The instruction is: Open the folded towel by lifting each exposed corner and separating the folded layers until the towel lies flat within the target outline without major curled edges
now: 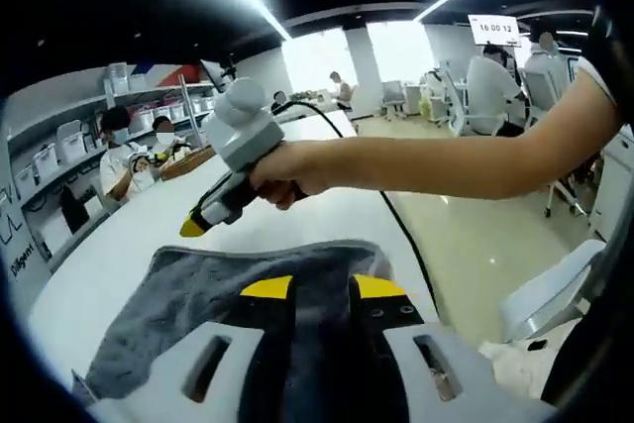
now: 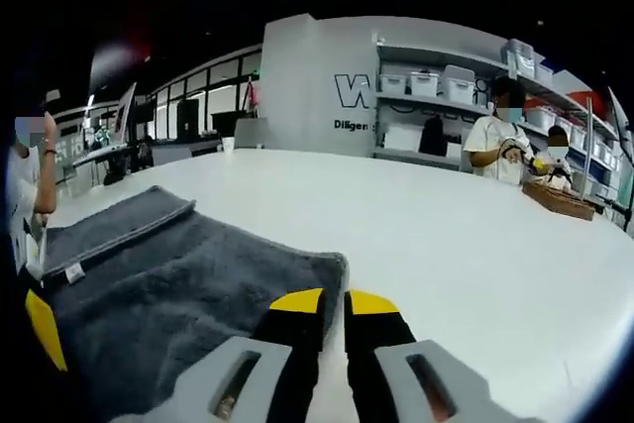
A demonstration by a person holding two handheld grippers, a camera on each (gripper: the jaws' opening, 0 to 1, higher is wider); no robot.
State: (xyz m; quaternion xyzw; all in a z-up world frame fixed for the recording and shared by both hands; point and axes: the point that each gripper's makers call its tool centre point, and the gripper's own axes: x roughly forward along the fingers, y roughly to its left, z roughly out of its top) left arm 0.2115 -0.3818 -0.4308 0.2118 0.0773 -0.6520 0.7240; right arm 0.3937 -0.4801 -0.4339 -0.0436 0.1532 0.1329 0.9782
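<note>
On the white table (image 2: 466, 235) the grey towel (image 2: 178, 284) lies spread, one folded strip along its far edge. The right gripper (image 2: 334, 301), jaws nearly together, holds nothing at the towel's near corner. The left gripper (image 1: 323, 287) hovers over the towel, jaws narrow, empty.

A dark grey plush towel (image 2: 178, 284) lies spread on the white table (image 2: 446, 235), mostly flat, one side edge folded over in a narrow band, a small white label at its hem.
</note>
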